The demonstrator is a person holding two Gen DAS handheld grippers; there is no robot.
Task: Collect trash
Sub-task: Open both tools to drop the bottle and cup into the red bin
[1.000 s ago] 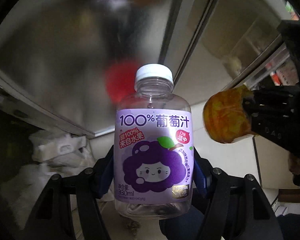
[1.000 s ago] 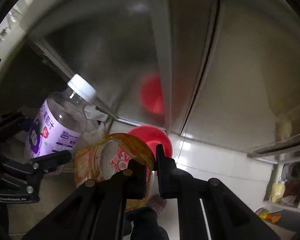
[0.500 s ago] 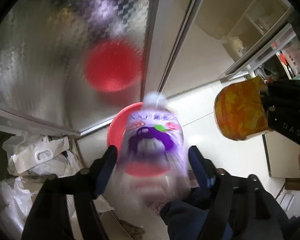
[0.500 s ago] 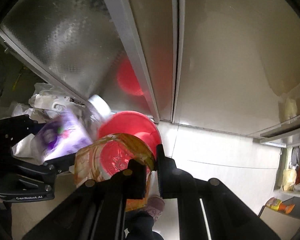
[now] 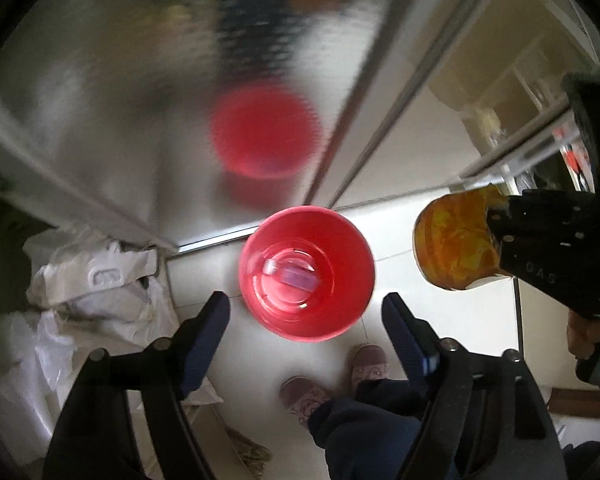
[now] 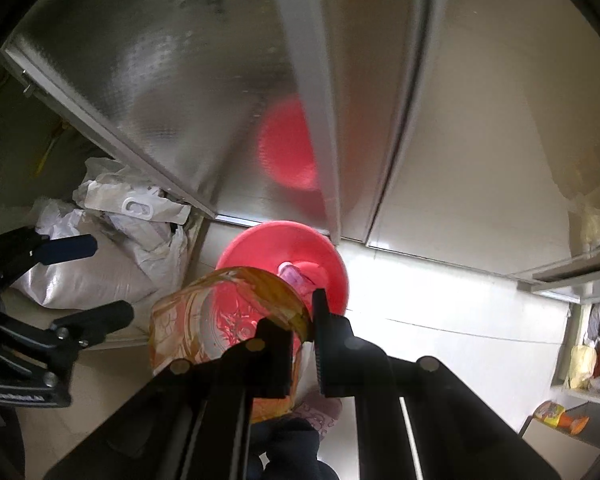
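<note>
A red bin (image 5: 260,304) stands on the white floor below me; the purple-label juice bottle (image 5: 294,276) lies inside it. My left gripper (image 5: 306,328) is open and empty just above the bin's near rim. My right gripper (image 6: 306,320) is shut on the rim of an orange-patterned plastic cup (image 6: 220,320), held up right of the bin; the cup also shows in the left wrist view (image 5: 456,244). In the right wrist view the bin (image 6: 332,256) sits just beyond the cup, with the bottle (image 6: 294,276) in it.
A metal sliding door (image 5: 140,80) stands behind the bin and reflects it. White plastic bags (image 5: 92,280) are piled on the left. My slippers (image 5: 366,360) are on the tiles (image 5: 400,228) below the bin. Shelves with clutter (image 6: 580,360) stand at far right.
My left gripper opened and the juice bottle fell into the red bin. Both views tilted down toward the bin. The right gripper kept hold of the cup.
</note>
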